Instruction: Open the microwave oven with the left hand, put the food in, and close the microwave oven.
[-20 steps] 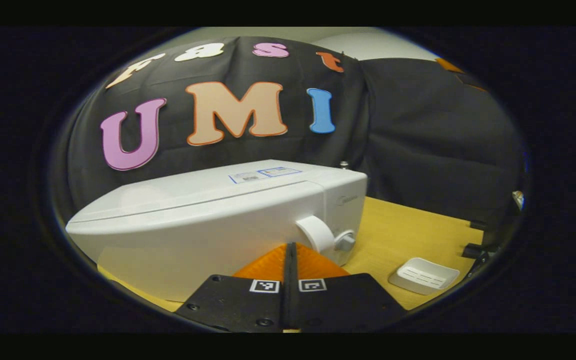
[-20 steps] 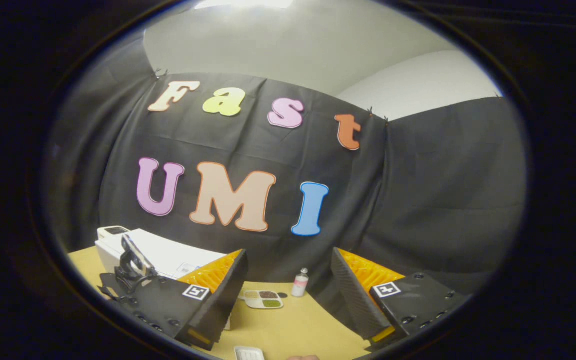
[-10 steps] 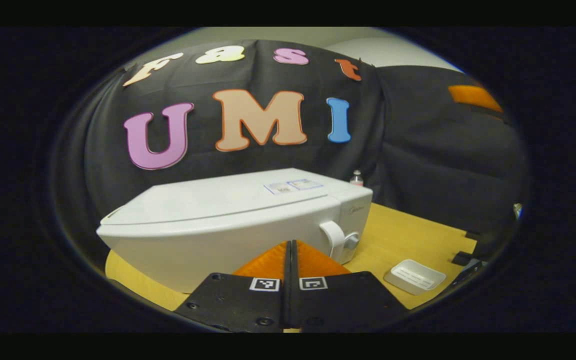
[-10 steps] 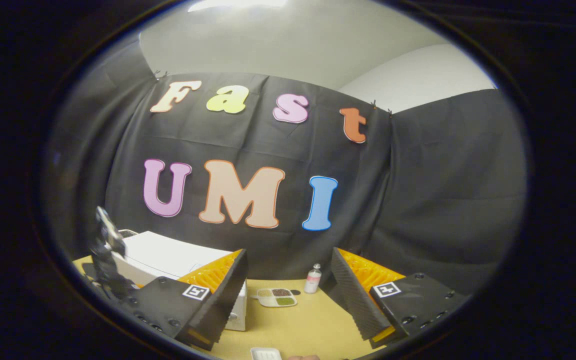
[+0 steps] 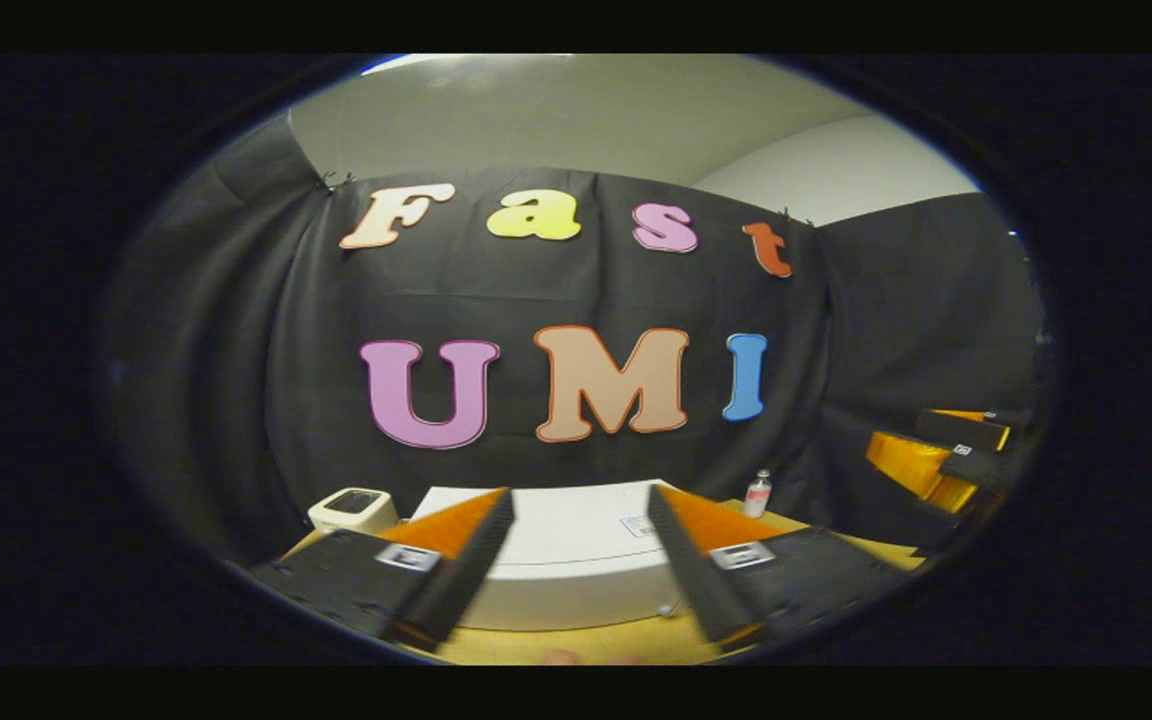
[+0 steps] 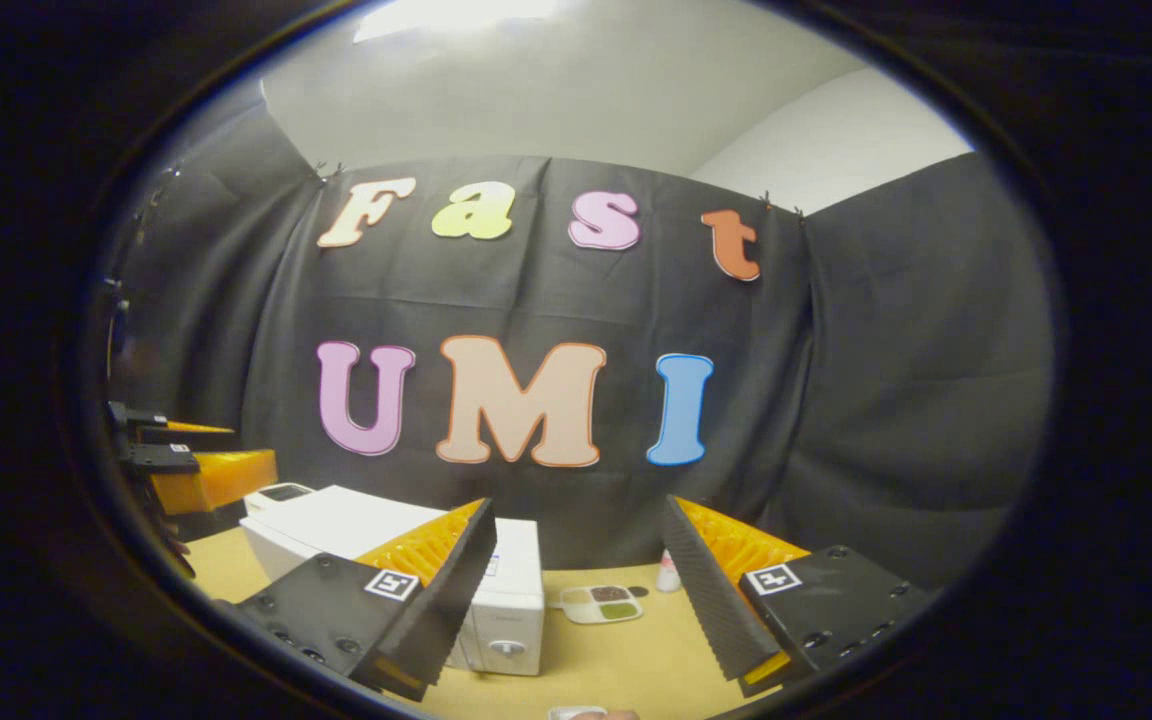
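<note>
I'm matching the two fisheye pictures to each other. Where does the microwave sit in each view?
Left gripper view: microwave bottom centre, between that gripper's spread fingers.
Right gripper view: microwave lower left, partly behind the left finger.
Shared landmark: small bottle by the cloth, right of the microwave.

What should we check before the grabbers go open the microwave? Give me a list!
1. Microwave door shut, ready to be opened: ok, it looks closed in the right gripper view.
2. Left gripper open, so it can take the handle: ok, fingers apart and holding nothing.
3. Right gripper free for the food: ok, open and holding nothing.
4. Food tray waiting on the table: ok, it sits beside the microwave.
5. Small bottle out of the way: ok, it stands behind the tray.
6. Door handle in easy reach of the left gripper: cannot tell, the handle is not clear.
</note>
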`<state>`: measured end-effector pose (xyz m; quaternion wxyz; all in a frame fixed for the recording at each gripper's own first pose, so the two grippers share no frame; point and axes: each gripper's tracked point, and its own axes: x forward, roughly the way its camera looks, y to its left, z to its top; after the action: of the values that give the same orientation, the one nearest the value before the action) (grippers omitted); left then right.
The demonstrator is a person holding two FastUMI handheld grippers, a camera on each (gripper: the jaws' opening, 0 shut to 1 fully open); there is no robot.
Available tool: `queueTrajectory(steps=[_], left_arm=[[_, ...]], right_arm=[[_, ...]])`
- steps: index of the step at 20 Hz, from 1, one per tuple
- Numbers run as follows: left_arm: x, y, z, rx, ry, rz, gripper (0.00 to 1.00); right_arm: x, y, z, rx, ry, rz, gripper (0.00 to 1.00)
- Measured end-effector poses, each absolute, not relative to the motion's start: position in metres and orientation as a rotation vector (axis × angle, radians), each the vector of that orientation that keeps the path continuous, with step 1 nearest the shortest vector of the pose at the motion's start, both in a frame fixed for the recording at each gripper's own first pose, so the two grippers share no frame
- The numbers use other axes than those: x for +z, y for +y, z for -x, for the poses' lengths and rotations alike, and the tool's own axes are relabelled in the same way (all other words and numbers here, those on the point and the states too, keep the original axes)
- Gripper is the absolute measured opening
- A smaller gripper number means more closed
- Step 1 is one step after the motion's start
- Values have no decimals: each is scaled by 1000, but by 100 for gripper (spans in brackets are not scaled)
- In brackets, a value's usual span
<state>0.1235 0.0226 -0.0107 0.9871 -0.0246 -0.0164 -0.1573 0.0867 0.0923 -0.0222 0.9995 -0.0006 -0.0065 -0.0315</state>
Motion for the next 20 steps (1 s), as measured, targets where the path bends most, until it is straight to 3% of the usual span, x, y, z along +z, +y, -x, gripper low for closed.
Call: queueTrajectory(steps=[1,7,20], left_arm=[[-9,31,-120,-268,-24,53,94],[-6,41,-98,-206,-17,58,96],[-8,38,-72,-218,-20,18,96]], right_arm=[[-24,95,-89,-53,-4,-5,97],[-33,112,-90,12,22,-5,96],[-41,117,-73,57,50,10,96]])
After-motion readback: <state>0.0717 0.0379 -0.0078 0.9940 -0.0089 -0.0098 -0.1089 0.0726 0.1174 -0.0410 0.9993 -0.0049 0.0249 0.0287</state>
